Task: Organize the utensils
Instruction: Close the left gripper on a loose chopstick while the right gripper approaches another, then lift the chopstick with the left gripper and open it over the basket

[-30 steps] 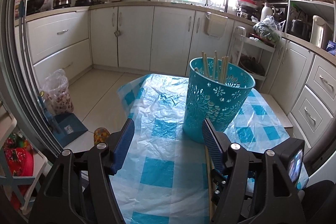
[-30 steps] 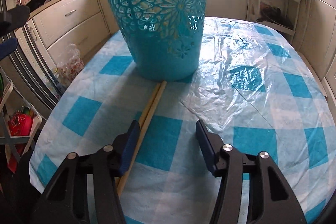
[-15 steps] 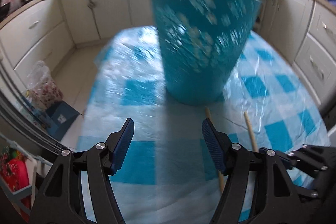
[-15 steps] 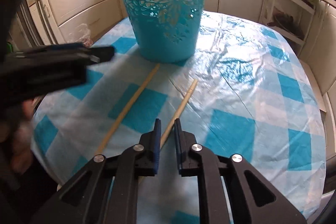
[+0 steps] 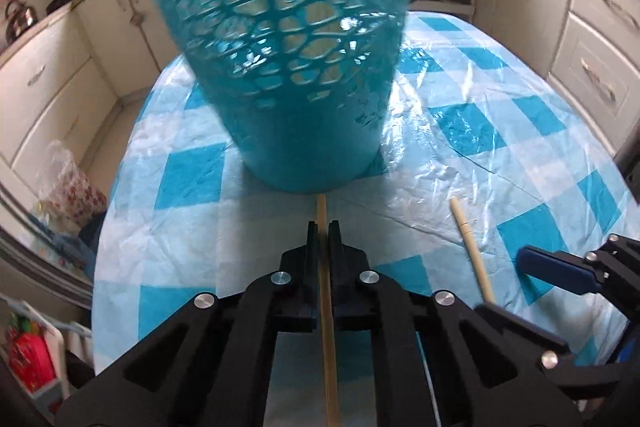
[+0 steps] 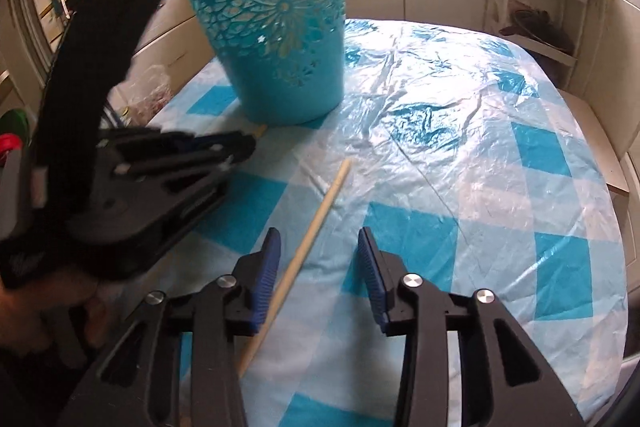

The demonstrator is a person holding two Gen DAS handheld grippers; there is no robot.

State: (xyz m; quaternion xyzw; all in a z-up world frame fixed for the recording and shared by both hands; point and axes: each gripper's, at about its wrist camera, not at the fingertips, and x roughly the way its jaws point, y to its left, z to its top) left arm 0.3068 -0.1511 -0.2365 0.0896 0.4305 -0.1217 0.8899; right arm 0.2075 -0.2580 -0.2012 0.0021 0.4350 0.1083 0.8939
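Chopsticks: two loose on the table, both in front of the teal basket (image 5: 304, 87), which stands upright toward the far edge with more sticks showing through its cut-outs. First chopstick (image 5: 326, 291) runs straight out from the basket's base toward the near edge; left gripper (image 5: 323, 227) is clamped on it, pads squeezed to the stick's width, far tip poking out ahead and nearly touching the basket. Second chopstick (image 6: 308, 239) lies well clear of the basket, slanting toward the near edge. Right gripper (image 6: 318, 259) straddles it: jaws have just been opening, now about halfway apart, stick between them close to the left pad, no pad pressing on it; whether that pad touches it cannot be told. A hand (image 6: 48, 307) grips the left tool at the near left corner. Table (image 6: 500, 163) under blue-and-white checked plastic cover is bare across its right half and far right edge. White kitchen cabinets (image 5: 52, 95) ring the table beyond a strip of floor.
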